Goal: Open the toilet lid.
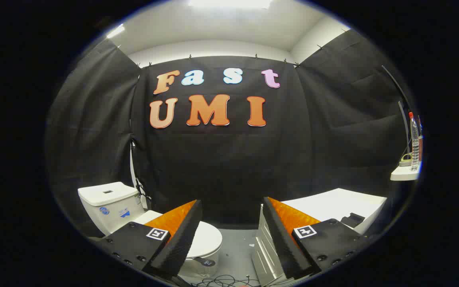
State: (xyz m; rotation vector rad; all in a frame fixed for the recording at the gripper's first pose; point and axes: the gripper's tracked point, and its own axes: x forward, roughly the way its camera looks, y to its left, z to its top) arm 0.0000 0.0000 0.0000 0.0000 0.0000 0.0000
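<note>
We see our gripper (229,217) released, its fingers (181,235) spread wide and gripping nothing, with the closed toilet lid (205,239) lying beyond and partly behind the left finger and a white cabinet (333,203) behind the right.

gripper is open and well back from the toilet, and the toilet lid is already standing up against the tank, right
Not quite: the toilet lid is not up against the tank; the gripper view shows it lying flat and closed over the bowl. The rest holds: the gripper is open, its fingers spread wide, holding nothing, and well back from the toilet.
</note>
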